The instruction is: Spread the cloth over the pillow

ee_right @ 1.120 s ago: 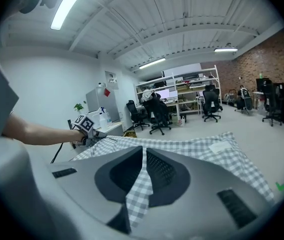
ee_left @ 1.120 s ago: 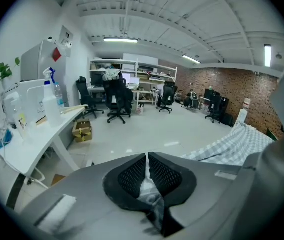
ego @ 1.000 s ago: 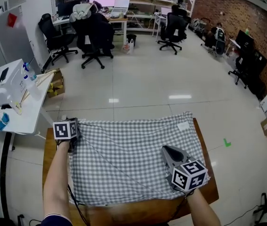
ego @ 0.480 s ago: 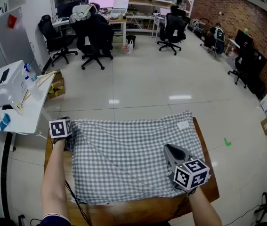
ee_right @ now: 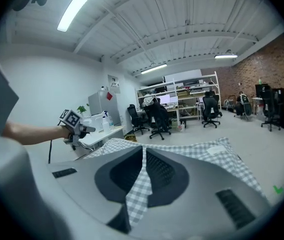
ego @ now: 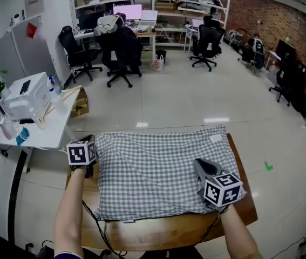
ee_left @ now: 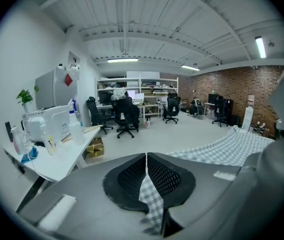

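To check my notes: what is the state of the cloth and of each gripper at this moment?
cloth, spread out over the table, one edge in each gripper
left gripper, shut on the cloth
right gripper, shut on the cloth

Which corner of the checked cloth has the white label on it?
The cloth's far right corner. A small white label lies there; the far left corner, pinched in the left claw, and the near left one show only checks.
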The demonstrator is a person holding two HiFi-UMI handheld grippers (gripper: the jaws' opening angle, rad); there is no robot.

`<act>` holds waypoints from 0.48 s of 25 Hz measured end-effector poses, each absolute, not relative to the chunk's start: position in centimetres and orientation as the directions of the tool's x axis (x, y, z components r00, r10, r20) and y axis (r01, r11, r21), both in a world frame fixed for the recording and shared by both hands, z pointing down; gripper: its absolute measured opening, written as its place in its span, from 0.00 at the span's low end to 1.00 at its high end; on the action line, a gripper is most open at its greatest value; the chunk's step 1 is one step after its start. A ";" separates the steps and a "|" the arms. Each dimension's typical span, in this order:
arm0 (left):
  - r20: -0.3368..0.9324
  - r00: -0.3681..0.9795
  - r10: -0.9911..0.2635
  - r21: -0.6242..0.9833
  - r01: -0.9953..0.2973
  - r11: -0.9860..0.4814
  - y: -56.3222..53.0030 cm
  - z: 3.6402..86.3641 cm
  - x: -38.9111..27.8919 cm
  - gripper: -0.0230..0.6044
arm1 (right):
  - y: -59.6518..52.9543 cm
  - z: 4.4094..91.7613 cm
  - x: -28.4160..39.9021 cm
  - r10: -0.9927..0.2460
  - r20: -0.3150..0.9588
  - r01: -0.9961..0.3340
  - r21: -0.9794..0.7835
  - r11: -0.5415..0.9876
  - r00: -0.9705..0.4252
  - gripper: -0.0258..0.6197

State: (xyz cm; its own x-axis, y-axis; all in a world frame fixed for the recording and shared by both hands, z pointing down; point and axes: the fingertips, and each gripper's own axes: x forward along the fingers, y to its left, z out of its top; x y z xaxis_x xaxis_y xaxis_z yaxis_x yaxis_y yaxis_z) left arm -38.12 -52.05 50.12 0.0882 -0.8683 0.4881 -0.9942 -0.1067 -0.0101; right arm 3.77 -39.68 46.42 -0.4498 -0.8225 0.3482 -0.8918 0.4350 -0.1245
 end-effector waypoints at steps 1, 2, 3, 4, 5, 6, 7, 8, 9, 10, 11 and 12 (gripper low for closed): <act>0.479 0.105 -0.872 0.003 -0.993 -0.117 -51.2 49.6 -37.5 0.06 | -39.6 46.2 3.8 -0.828 0.345 -0.895 -0.113 0.431 -0.442 0.06; 0.468 0.122 -0.875 0.021 -0.992 -0.127 -50.3 49.1 -36.8 0.06 | -39.5 45.9 3.8 -0.832 0.341 -0.897 -0.107 0.428 -0.437 0.06; 0.457 0.141 -0.878 0.042 -0.990 -0.137 -49.4 48.5 -36.1 0.06 | -39.3 45.7 3.8 -0.834 0.337 -0.898 -0.104 0.427 -0.436 0.06; 0.445 0.162 -0.881 0.064 -0.987 -0.149 -48.4 47.9 -35.3 0.06 | -39.1 45.4 3.7 -0.835 0.334 -0.898 -0.102 0.428 -0.436 0.06; 0.431 0.184 -0.883 0.083 -0.983 -0.164 -47.3 47.4 -34.3 0.06 | -38.8 45.2 3.6 -0.836 0.332 -0.898 -0.099 0.429 -0.436 0.06; 0.417 0.205 -0.885 0.098 -0.979 -0.181 -46.3 46.8 -33.3 0.06 | -38.5 45.0 3.6 -0.837 0.331 -0.898 -0.095 0.429 -0.435 0.06; 0.404 0.224 -0.887 0.106 -0.974 -0.198 -45.4 46.3 -32.2 0.06 | -38.1 44.8 3.6 -0.839 0.328 -0.899 -0.090 0.430 -0.434 0.06; 0.394 0.240 -0.887 0.105 -0.971 -0.216 -44.5 45.9 -31.1 0.06 | -37.8 44.6 3.7 -0.841 0.324 -0.898 -0.085 0.431 -0.434 0.06; 0.385 0.252 -0.888 0.096 -0.968 -0.233 -43.6 45.4 -29.9 0.06 | -37.4 44.3 3.7 -0.842 0.317 -0.897 -0.082 0.434 -0.436 0.06; 0.378 0.262 -0.888 0.081 -0.965 -0.250 -42.7 44.9 -28.7 0.06 | -37.0 44.0 3.6 -0.843 0.309 -0.895 -0.081 0.439 -0.441 0.06; 0.368 0.273 -0.889 0.065 -0.961 -0.269 -41.8 44.5 -27.4 0.06 | -36.5 43.6 3.5 -0.842 0.299 -0.891 -0.081 0.447 -0.450 0.06; 0.357 0.286 -0.889 0.050 -0.956 -0.288 -41.0 43.9 -26.0 0.06 | -36.0 43.2 3.4 -0.841 0.287 -0.886 -0.080 0.457 -0.459 0.06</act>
State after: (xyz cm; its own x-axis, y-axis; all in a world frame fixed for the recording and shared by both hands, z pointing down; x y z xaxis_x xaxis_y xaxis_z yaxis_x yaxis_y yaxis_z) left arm -26.00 -40.97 43.93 0.2860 -0.8894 0.3567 -0.9564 -0.2877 0.0495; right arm 3.38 -36.03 43.22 -0.4595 -0.8406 0.2869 -0.8859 0.4571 -0.0796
